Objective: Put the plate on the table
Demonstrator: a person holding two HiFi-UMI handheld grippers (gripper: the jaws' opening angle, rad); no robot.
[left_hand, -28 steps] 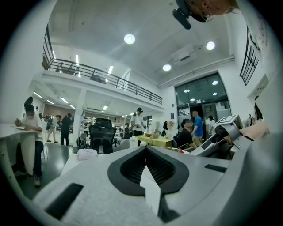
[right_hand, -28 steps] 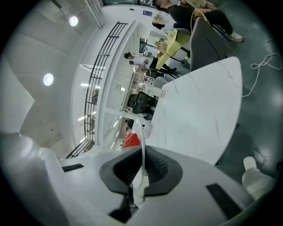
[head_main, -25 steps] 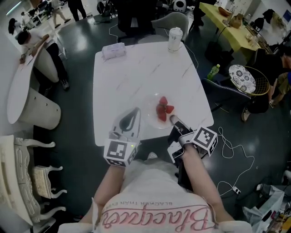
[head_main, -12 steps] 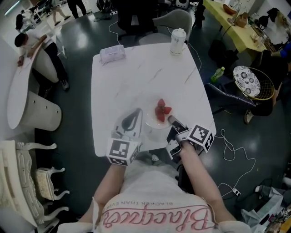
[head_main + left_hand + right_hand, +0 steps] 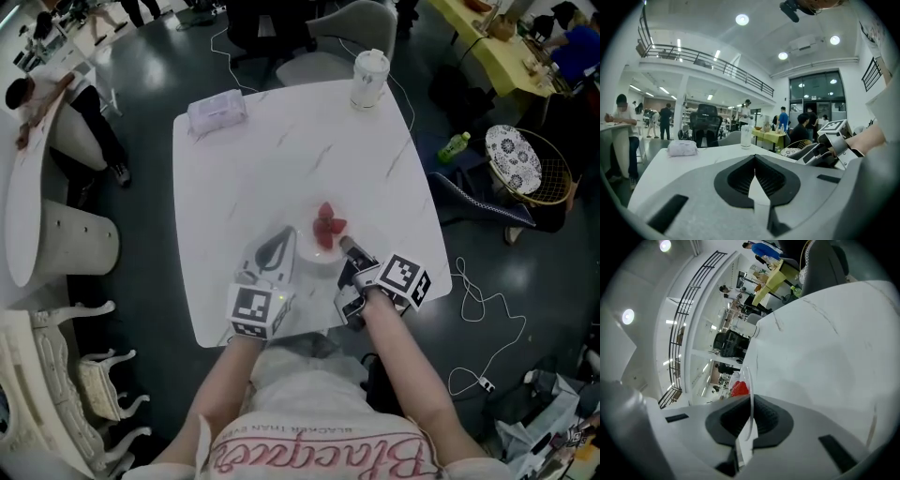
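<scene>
A clear plate (image 5: 317, 254) with red strawberries (image 5: 325, 226) is over the near part of the white marble table (image 5: 281, 159). My right gripper (image 5: 345, 246) is shut on the plate's near right rim. In the right gripper view the thin rim (image 5: 751, 380) runs between the dark pads, with the strawberries (image 5: 739, 388) beyond. Whether the plate rests on the table I cannot tell. My left gripper (image 5: 283, 234) lies just left of the plate, shut, with nothing in it; its tips (image 5: 754, 158) meet.
A wrapped tissue pack (image 5: 216, 111) lies at the table's far left and a white cup (image 5: 369, 78) at the far right. A grey chair (image 5: 342, 42) stands behind the table. A green bottle (image 5: 453, 146), a basket (image 5: 525, 164) and cables (image 5: 478, 309) lie to the right.
Both grippers and the plate have moved a little farther in over the table from its near edge. The right gripper's hold on the rim is unchanged.
</scene>
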